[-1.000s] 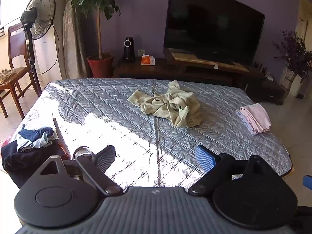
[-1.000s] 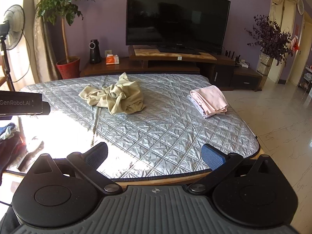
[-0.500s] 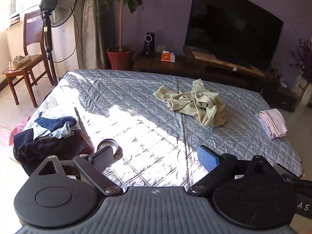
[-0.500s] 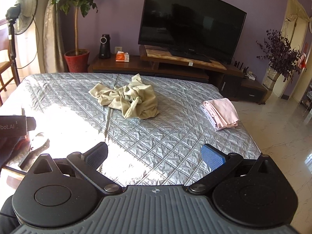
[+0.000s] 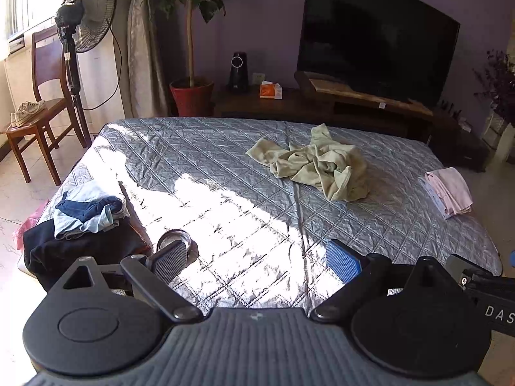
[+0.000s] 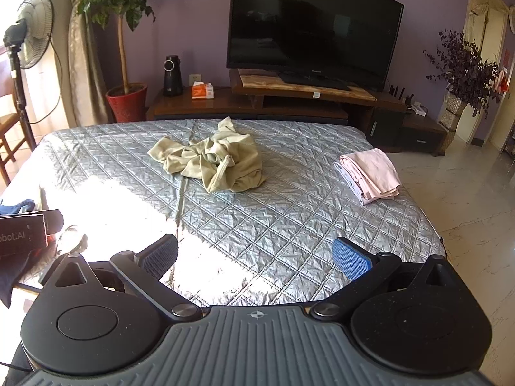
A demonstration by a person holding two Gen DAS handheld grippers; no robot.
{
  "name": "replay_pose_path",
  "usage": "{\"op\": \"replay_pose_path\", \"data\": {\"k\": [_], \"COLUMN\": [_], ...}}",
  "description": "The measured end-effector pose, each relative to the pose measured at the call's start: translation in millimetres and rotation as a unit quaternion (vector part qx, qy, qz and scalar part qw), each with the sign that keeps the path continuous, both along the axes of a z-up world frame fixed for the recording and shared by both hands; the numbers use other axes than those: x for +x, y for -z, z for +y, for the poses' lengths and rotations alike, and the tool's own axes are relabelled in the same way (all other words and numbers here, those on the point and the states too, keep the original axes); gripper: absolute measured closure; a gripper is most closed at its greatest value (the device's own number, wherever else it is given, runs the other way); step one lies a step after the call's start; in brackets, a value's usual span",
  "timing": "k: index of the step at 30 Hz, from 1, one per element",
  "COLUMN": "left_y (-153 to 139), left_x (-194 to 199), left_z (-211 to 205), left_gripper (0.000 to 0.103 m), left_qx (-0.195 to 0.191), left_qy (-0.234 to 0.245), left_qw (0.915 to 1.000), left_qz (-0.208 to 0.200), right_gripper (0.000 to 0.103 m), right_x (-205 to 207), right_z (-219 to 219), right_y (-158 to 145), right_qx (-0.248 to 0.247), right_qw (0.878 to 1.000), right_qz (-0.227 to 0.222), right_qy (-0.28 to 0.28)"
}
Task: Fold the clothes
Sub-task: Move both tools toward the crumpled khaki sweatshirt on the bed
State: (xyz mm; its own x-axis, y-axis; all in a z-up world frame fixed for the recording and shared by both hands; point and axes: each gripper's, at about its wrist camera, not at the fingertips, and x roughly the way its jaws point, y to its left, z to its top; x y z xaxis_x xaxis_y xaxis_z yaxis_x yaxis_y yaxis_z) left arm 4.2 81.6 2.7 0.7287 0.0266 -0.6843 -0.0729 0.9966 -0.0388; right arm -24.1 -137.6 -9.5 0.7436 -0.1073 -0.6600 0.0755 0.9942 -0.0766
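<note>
**Both grippers hover wide over the bed, olive garment waiting in a heap**

Starting at the left edge: a pile of blue and dark clothes (image 5: 87,212) sits on the near-left corner of the bed, with a small round metal dish (image 5: 173,239) just beside it in the bright sun patch. The left gripper (image 5: 256,260) hangs over the near edge of the silver quilted cover (image 5: 209,160), its 2 fingers spread wide apart and nothing between them. Moving across, the crumpled olive garment (image 5: 318,164) lies unfolded toward the far middle of the bed, well apart from both grippers. The right gripper (image 6: 256,259) hovers over the near edge too, fingers equally wide and empty. Further right, the folded pink garment (image 6: 370,173) rests on a pale folded piece at the bed's right edge. Behind the bed stands the dark TV (image 6: 312,29) on its wooden stand.
</note>
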Motion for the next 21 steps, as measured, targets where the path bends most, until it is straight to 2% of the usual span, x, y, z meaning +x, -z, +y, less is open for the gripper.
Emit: {"op": "replay_pose_path", "data": {"k": [8,21], "left_y": [-4,-2], "left_x": [0,0], "left_z": [-5,-22], "left_gripper": [0.007,0.006], "left_qx": [0.005,0.013], "left_qy": [0.01,0.038], "left_qw": [0.9999,0.9992], "left_qz": [0.003,0.008], "right_gripper": [0.0,0.0], "right_x": [6,6], "right_z": [-7,-16], "right_y": [-6,0], "right_qx": [0.013,0.024], "right_qw": [1.0,1.0], "right_qz": [-0.004,-0.001], "right_qy": [0.001,0.004]}}
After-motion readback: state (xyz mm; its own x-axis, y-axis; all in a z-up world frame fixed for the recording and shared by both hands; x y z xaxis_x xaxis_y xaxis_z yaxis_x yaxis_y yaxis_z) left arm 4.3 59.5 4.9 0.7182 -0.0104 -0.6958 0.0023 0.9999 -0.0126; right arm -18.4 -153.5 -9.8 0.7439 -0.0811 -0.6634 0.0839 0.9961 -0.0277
